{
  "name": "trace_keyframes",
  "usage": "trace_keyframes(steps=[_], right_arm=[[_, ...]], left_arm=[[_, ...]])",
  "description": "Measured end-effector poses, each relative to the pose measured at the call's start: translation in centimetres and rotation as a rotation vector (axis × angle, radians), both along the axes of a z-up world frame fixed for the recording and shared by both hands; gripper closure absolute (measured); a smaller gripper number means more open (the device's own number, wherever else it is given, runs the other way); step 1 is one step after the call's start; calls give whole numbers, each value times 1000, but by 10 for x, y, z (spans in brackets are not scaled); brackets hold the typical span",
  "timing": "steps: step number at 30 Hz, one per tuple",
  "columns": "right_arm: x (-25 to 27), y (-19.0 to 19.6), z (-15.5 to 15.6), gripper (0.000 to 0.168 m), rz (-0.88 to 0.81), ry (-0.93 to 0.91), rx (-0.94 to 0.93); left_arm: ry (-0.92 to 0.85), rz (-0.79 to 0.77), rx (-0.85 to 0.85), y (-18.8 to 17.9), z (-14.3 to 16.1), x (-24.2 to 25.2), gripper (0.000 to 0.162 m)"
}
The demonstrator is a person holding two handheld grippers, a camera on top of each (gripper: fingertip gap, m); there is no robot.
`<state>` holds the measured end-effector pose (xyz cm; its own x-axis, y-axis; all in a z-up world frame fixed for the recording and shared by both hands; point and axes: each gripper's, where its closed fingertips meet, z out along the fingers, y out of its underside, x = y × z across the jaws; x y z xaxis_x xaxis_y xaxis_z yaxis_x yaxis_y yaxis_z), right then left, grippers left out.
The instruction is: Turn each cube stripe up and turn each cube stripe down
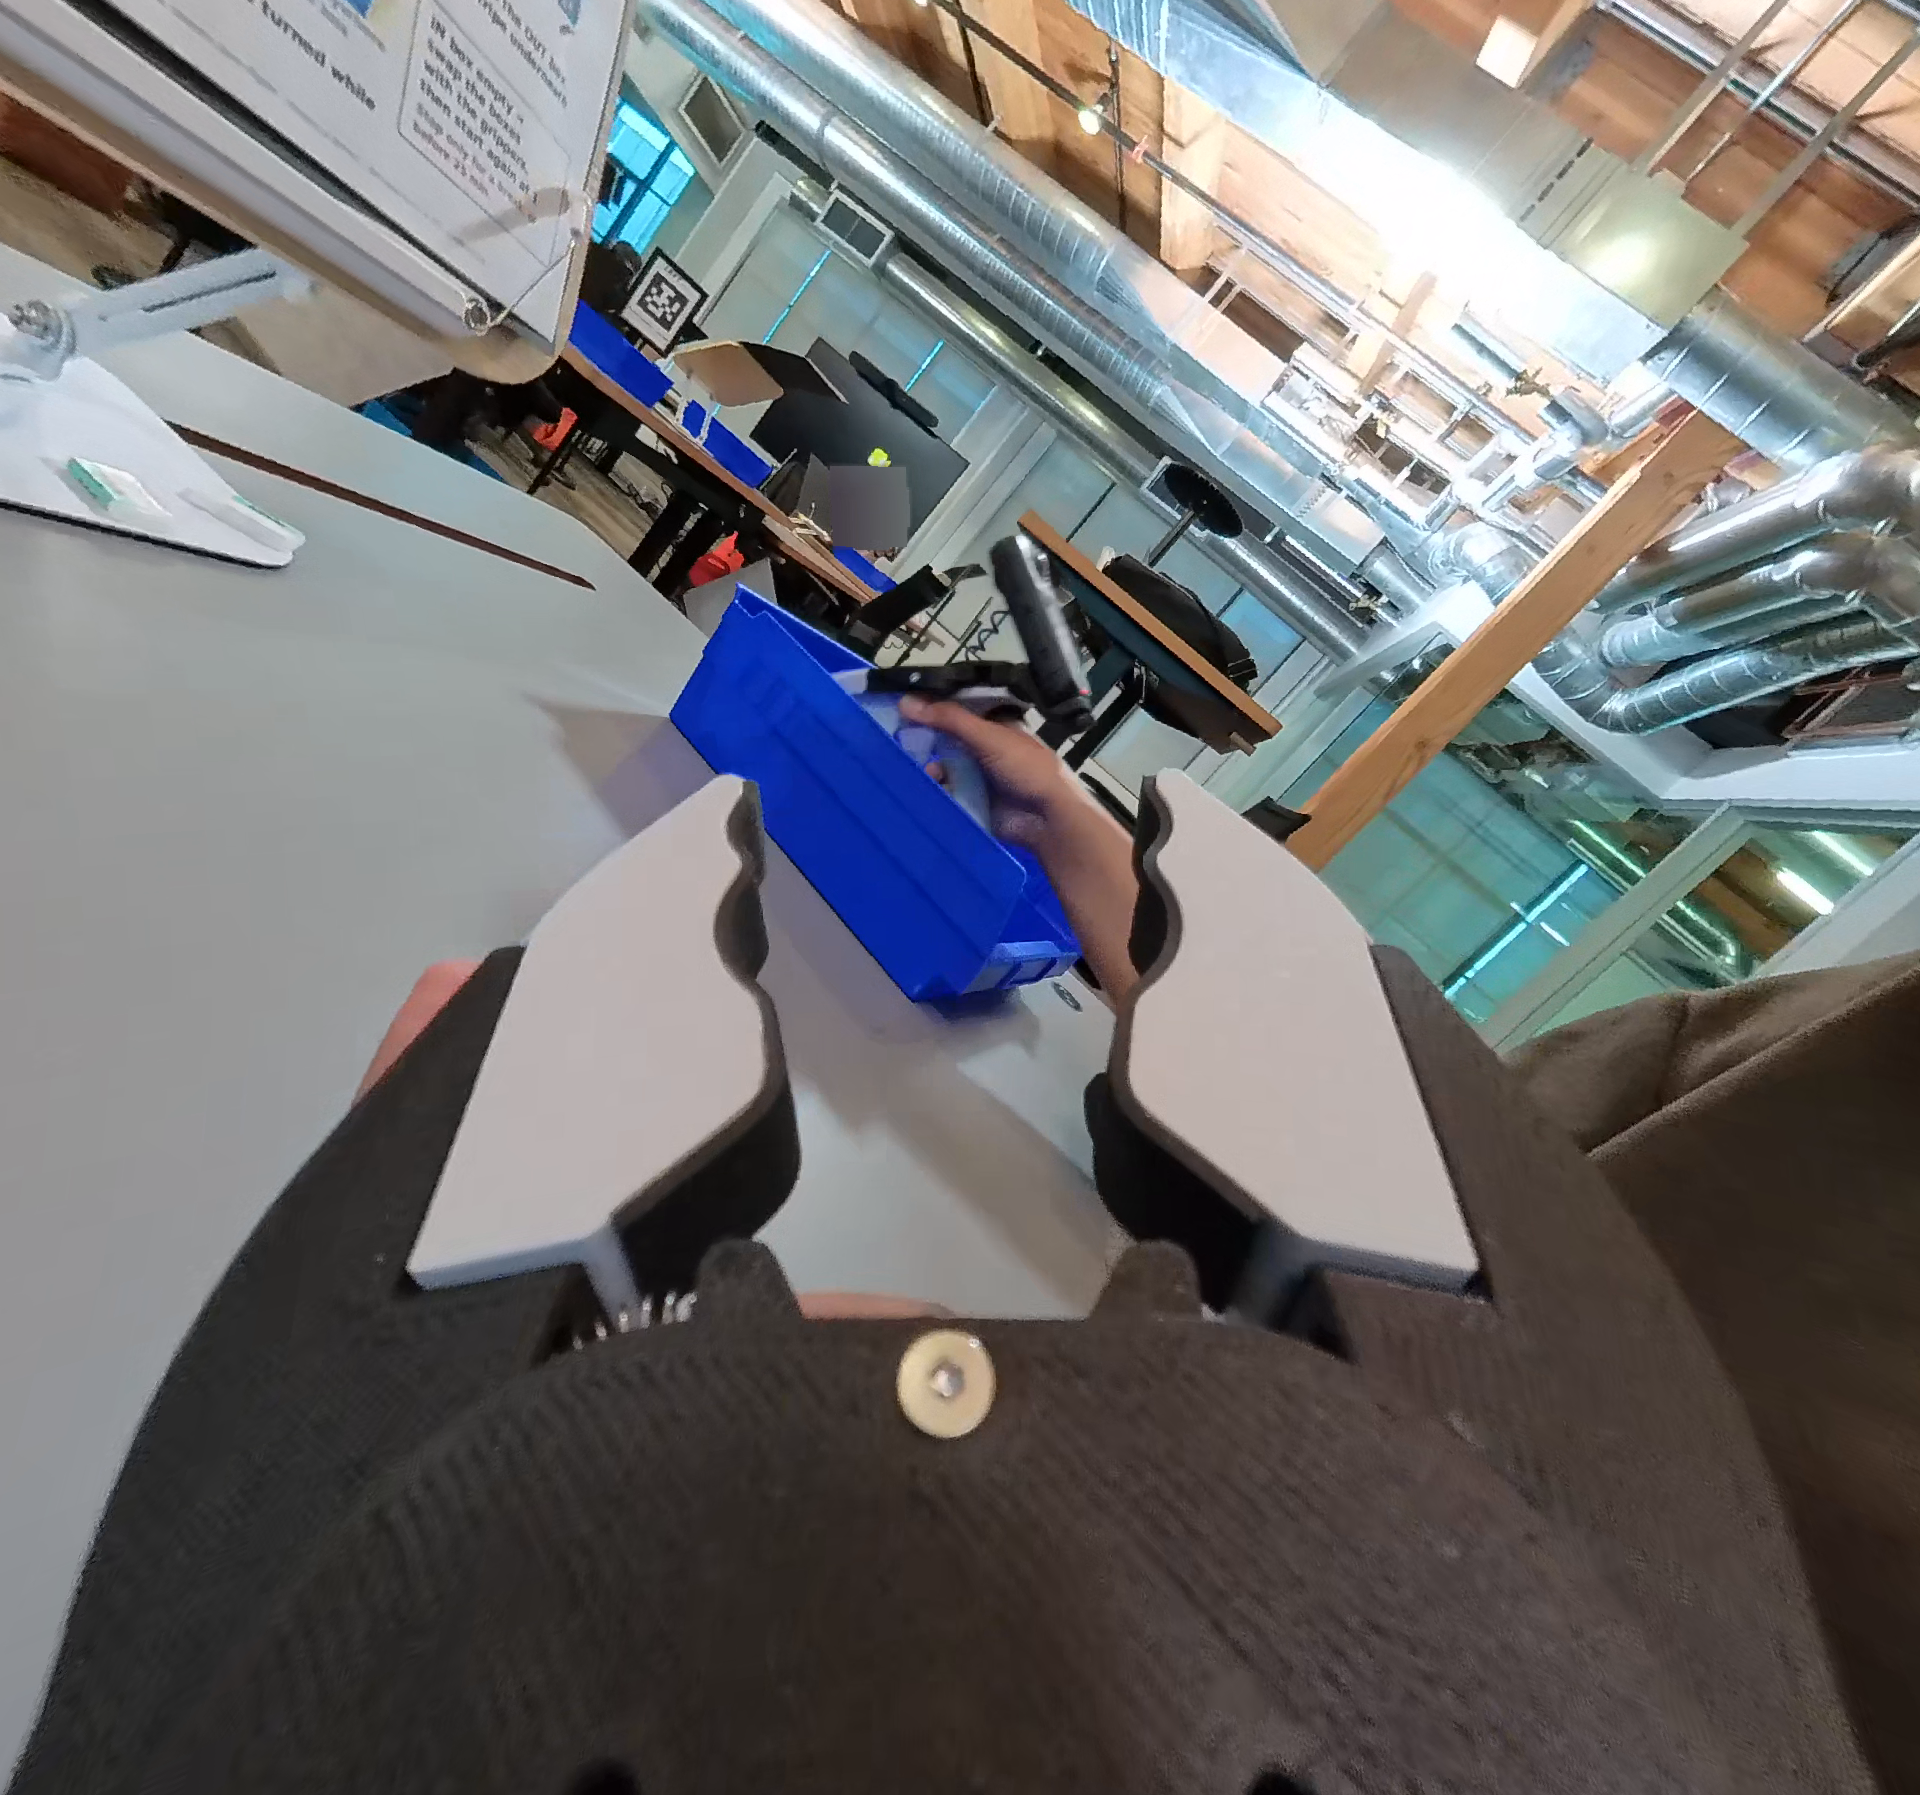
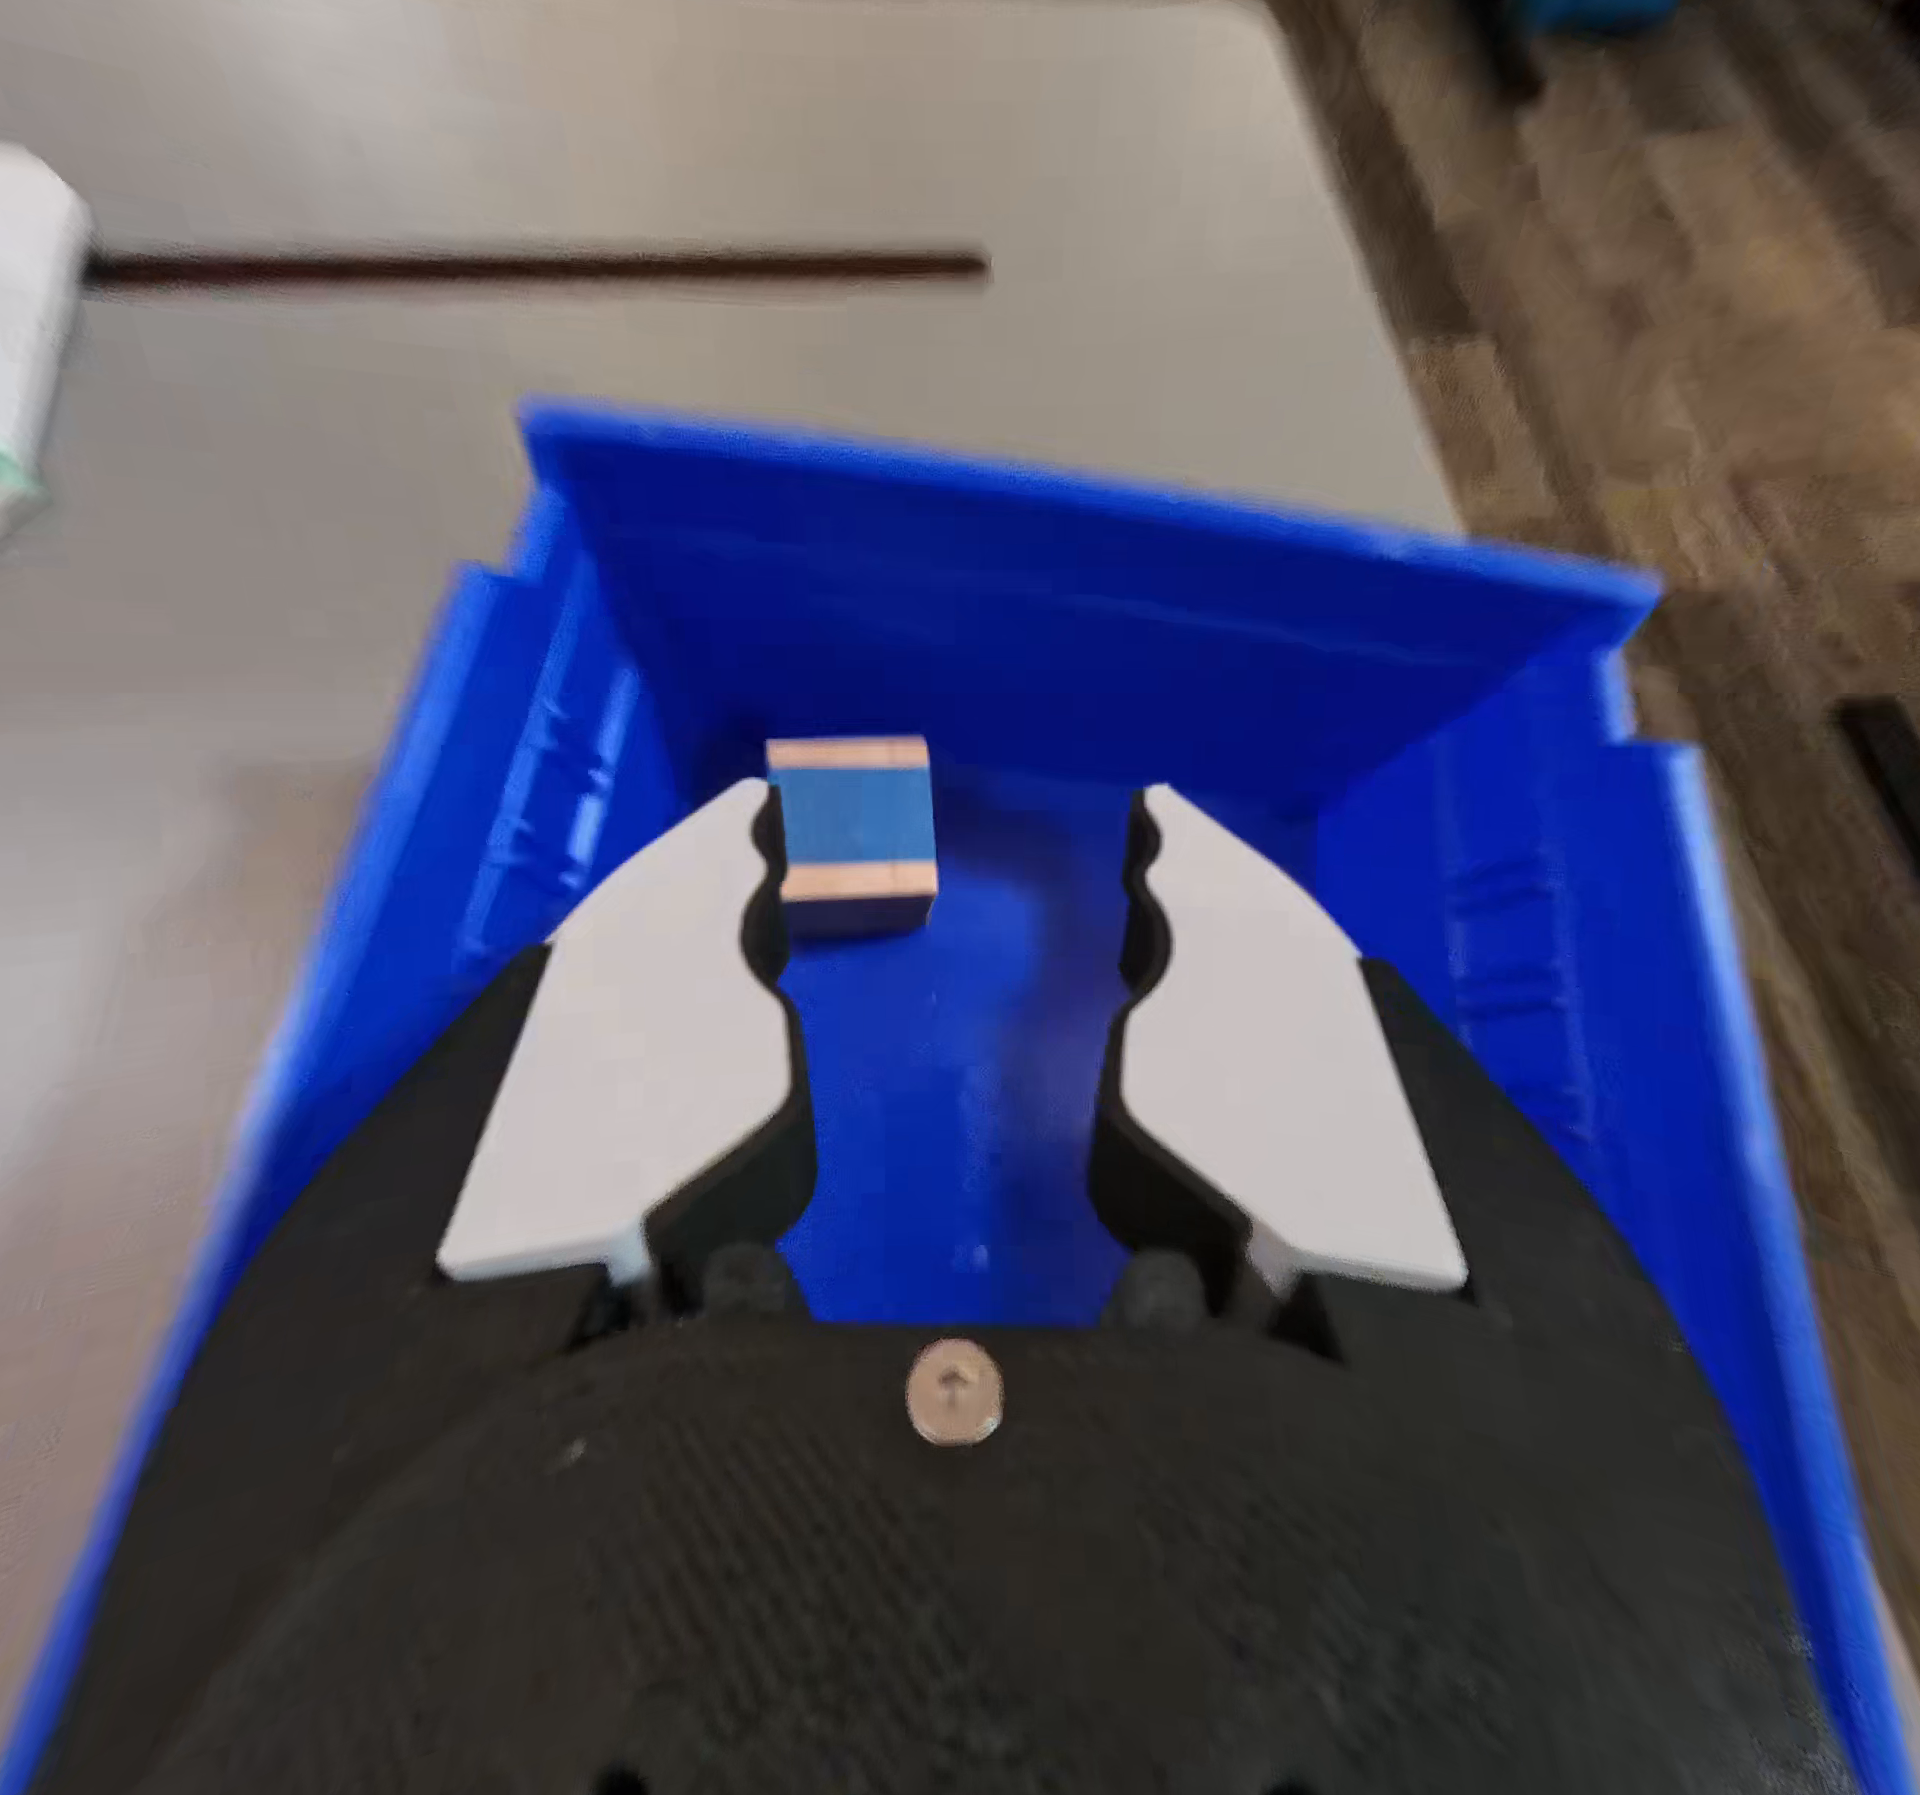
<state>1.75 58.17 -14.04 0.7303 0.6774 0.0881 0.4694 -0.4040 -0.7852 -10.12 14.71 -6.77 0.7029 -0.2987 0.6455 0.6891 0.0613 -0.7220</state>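
Observation:
In the right wrist view a wooden cube (image 2: pixel 854 829) lies on the floor of a blue bin (image 2: pixel 1039 602), its blue stripe facing up. My right gripper (image 2: pixel 951 795) is open inside the bin, the cube just inside its left fingertip, near the bin's far wall. In the left wrist view my left gripper (image 1: pixel 951 789) is open and empty, raised above the grey table (image 1: pixel 260 862) and tilted up. Beyond it stands the blue bin (image 1: pixel 831 789), with a hand (image 1: pixel 1003 758) holding the other gripper down into it. No cube shows in this view.
A white stand base (image 1: pixel 114 467) and an instruction board (image 1: pixel 312 31) sit at the table's far left. A dark slot (image 2: pixel 540 268) runs across the table beyond the bin. The table edge and wood floor (image 2: pixel 1662 291) lie right of the bin.

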Motion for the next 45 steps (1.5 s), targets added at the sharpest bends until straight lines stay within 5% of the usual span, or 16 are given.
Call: trace_keyframes(steps=[6,10,14,16,20,23,27,30,34,41,45], right_arm=[[-37,-69,130,102,264,465,51],[-71,-155,166,104,537,638,-65],[-95,-245,150,105,750,642,-189],[-98,-283,131,104,818,588,-212],[-92,-336,93,107,875,507,-218],[-85,-358,70,108,865,481,-261],[-77,-368,54,108,839,485,-329],[-71,-357,49,110,797,492,-338],[-68,-349,51,113,762,591,-451],[-66,-356,38,110,790,554,-489],[-68,-362,38,111,809,532,-466]], left_arm=[[64,73,-15,-11,3,-14,92],[154,270,1,-35,22,-56,91],[168,717,197,-135,85,-149,95],[250,882,141,-184,98,-192,101],[434,1261,-324,-261,64,-287,92],[361,1371,-560,-289,20,-331,91],[270,1361,-1090,-308,-48,-365,75],[297,1256,-1305,-309,-77,-367,78],[182,1036,-1450,-308,-117,-354,80],[362,1039,-1665,-321,-131,-362,105],[332,1020,-1611,-317,-130,-361,112]])
